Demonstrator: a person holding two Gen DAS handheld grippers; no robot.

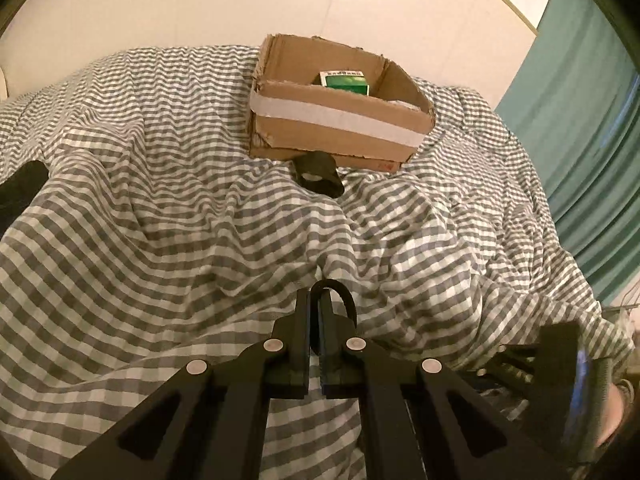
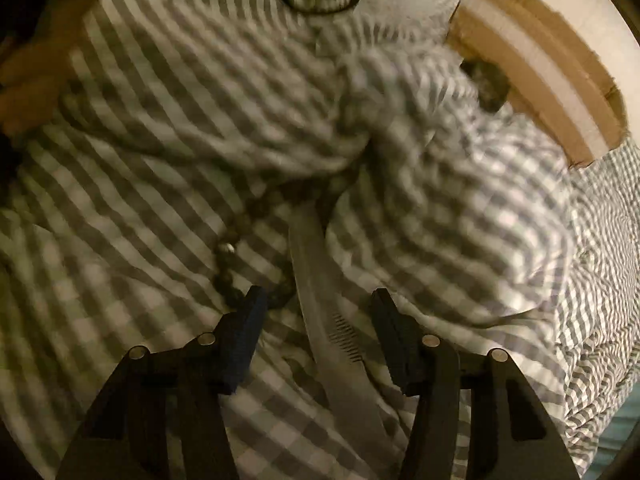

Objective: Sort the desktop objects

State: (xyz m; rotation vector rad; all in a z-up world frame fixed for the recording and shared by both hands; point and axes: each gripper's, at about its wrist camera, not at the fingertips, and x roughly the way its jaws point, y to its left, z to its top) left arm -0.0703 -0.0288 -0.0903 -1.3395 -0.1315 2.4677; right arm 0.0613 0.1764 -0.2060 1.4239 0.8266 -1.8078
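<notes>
Grey-and-white checked cloth spreads below; far brown cardboard box holds a green packet. My left tongs pinch a thin black loop; right tongs gape, holding nothing.

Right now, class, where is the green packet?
In the left wrist view, the green packet lies inside the cardboard box at the far middle of the checked cloth, beyond a dark object.

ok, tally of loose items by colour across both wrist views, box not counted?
Black or dark: 3 (thin black loop pinched in the left jaws, dark roll-shaped object against the box front, dark bead string)
Green: 1 (green and white carton inside the cardboard box)
Pale grey: 1 (long comb-like piece between the open right jaws)
Total: 5
</notes>
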